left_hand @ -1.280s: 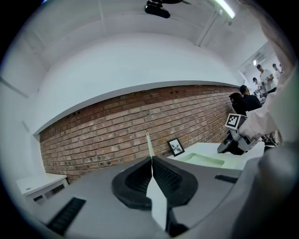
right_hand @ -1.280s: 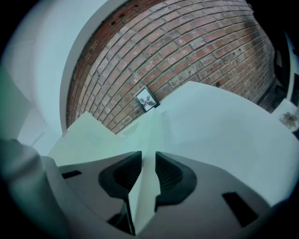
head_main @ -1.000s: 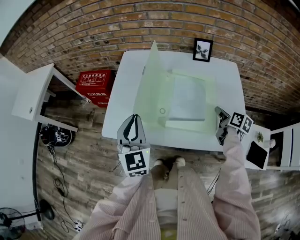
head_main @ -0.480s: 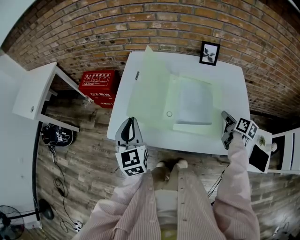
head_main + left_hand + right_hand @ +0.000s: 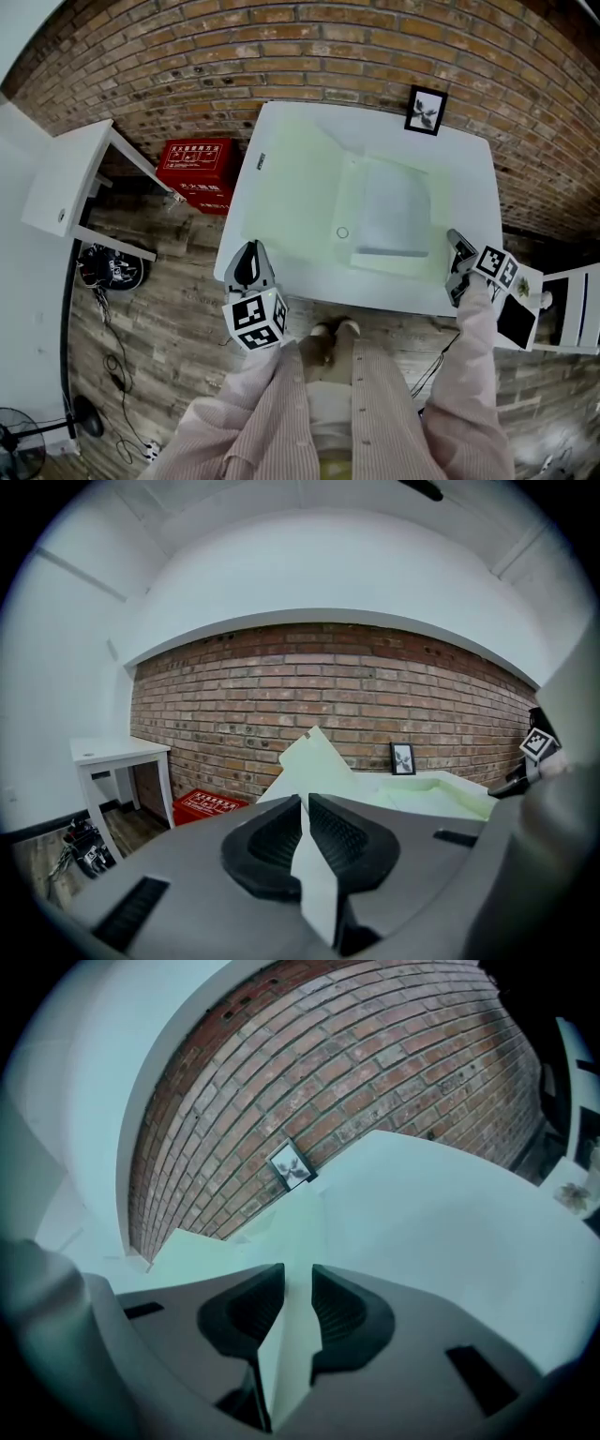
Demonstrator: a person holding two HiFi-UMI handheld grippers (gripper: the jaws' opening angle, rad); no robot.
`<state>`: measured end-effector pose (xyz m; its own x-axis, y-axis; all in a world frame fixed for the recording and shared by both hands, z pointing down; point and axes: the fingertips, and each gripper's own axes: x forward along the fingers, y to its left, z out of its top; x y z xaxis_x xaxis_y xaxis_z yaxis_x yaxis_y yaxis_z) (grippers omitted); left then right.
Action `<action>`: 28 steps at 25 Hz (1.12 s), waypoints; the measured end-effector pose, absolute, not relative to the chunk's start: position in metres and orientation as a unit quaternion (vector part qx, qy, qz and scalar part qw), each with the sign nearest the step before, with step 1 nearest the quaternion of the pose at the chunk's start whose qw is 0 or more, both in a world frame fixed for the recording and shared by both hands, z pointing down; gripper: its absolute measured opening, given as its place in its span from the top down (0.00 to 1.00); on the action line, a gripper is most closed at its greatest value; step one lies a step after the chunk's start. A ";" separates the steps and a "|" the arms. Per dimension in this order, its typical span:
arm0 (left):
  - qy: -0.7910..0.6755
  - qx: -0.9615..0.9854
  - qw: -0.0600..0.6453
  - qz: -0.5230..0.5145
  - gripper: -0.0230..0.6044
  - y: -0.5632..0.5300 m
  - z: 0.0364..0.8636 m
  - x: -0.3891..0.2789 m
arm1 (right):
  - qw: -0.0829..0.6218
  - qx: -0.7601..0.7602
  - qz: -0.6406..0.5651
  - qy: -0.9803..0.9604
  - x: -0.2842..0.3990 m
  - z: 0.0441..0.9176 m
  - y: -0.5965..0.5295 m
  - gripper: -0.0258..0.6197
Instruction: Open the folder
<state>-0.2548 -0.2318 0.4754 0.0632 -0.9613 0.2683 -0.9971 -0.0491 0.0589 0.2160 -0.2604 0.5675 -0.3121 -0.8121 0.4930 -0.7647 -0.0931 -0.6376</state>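
The pale green folder (image 5: 291, 183) lies open on the white table (image 5: 469, 159). Its cover is spread flat to the left, and a white stack of paper (image 5: 392, 208) rests in the right half. My left gripper (image 5: 252, 247) hovers at the table's front left corner, clear of the cover. Its jaws have just been opening and stand a little apart (image 5: 306, 803) with nothing between them. My right gripper (image 5: 455, 236) is at the table's right front edge beside the folder's corner. A narrow gap (image 5: 298, 1283) shows between its jaws, with only pale surface seen through it.
A small framed picture (image 5: 427, 110) stands at the table's back right against the brick wall. A red box (image 5: 195, 172) sits on the floor to the left, near a white side table (image 5: 66, 192). Cables (image 5: 111, 267) lie on the wooden floor.
The folder's cover has dropped from standing upright to lying flat on the left. My left gripper has slid left and lower toward the table's corner. The right gripper has held its place.
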 end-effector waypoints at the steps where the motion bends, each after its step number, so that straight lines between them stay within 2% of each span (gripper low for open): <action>1: -0.684 0.715 0.119 0.078 0.93 -0.232 0.478 -0.258 | 0.024 -0.585 -0.451 0.674 0.215 0.567 -0.260 0.81; 28: -0.734 0.628 0.221 0.134 0.87 -0.248 0.563 -0.304 | 0.003 -0.578 -0.467 0.670 0.216 0.567 -0.260 0.81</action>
<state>-0.3044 -0.2482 0.5630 -0.1144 -0.8623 0.4932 -0.9812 0.1759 0.0799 0.2155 -0.2599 0.5670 -0.3330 -0.7767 0.5347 -0.7707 -0.1025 -0.6288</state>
